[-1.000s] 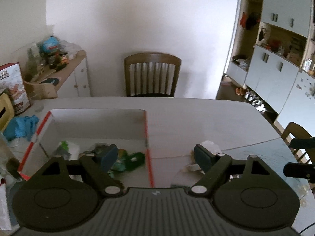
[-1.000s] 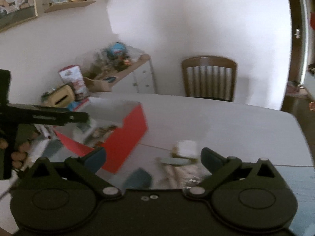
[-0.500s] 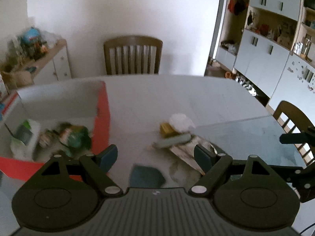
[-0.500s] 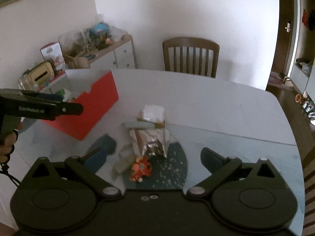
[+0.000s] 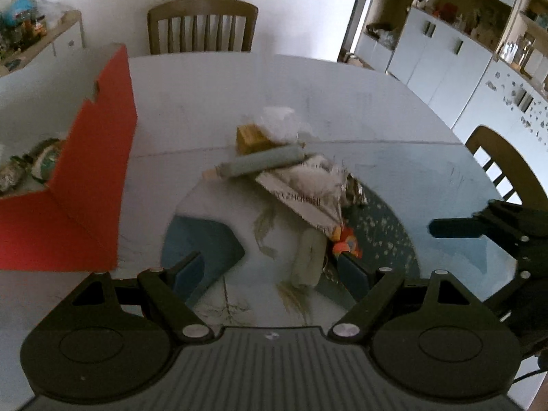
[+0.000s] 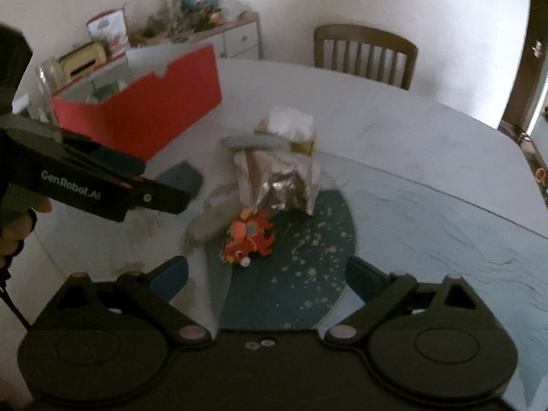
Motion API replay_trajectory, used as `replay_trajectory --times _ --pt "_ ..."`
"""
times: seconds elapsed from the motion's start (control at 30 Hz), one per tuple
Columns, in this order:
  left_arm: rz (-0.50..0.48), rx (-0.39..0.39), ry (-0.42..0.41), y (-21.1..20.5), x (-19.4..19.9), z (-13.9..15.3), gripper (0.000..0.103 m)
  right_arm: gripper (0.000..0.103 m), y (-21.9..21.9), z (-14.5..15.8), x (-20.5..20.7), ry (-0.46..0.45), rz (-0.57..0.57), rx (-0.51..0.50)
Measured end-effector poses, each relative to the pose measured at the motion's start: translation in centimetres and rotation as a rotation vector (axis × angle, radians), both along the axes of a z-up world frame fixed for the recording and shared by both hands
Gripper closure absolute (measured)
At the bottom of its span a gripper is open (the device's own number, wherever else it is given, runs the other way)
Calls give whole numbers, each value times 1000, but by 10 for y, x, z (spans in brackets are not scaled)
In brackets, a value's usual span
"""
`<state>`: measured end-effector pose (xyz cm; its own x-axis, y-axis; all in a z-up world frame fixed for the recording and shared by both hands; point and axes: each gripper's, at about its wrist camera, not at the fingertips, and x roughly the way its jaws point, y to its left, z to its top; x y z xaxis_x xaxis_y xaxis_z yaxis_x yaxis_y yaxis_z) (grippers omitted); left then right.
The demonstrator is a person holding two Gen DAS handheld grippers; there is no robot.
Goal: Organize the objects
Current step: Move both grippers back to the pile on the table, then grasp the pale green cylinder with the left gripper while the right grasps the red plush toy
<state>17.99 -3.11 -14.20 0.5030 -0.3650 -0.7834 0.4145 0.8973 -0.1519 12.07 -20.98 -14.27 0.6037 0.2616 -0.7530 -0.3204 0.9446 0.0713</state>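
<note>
A heap of loose items lies mid-table: a grey tube [image 5: 260,164], a yellow block [image 5: 250,138] under white plastic, a crumpled foil packet [image 6: 281,181], a pale roll [image 5: 308,260] and a red-orange toy [image 6: 250,236]. A red box [image 6: 154,102] with several items inside stands at the left. My left gripper [image 5: 270,274] is open and empty, just short of the pale roll. My right gripper [image 6: 267,281] is open and empty, just short of the red-orange toy. Each gripper shows in the other's view.
The round table [image 5: 428,171] has a blue mat [image 6: 308,274] under the heap. A wooden chair [image 5: 202,27] stands at the far side, another chair [image 5: 503,164] at the right. A cluttered sideboard [image 6: 205,27] is beyond the box. White cupboards [image 5: 462,41] line the right wall.
Both grippers have swung away from the red box toward the heap and come closer to it. Both stay open and empty.
</note>
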Motion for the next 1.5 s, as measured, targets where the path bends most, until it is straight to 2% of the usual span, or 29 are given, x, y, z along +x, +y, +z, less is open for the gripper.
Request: replay_trajectory --times 0.17,0.47,0.63,0.77,0.83,1.03,1.13,1.5 --pt "-36 -8 15 -7 0 -9 18 12 9 -16 9 6 57 0" --pt "-44 -4 26 -14 10 -18 19 26 17 -31 21 -2 107 -24" --pt "-50 6 43 -17 16 -24 37 28 16 -34 27 -7 111 -18" --pt "-69 17 34 -21 17 -26 46 32 19 -35 29 -19 121 -20" --pt "-84 18 33 -24 17 -26 54 35 21 -35 30 -27 127 -25" --pt "-113 32 34 -31 18 -25 73 48 25 -35 31 -46 138 -42" --pt "-112 3 54 -28 20 -24 80 56 24 -34 32 -47 134 -41" --pt "-81 -13 79 -15 17 -25 82 57 14 -31 21 -7 78 -25"
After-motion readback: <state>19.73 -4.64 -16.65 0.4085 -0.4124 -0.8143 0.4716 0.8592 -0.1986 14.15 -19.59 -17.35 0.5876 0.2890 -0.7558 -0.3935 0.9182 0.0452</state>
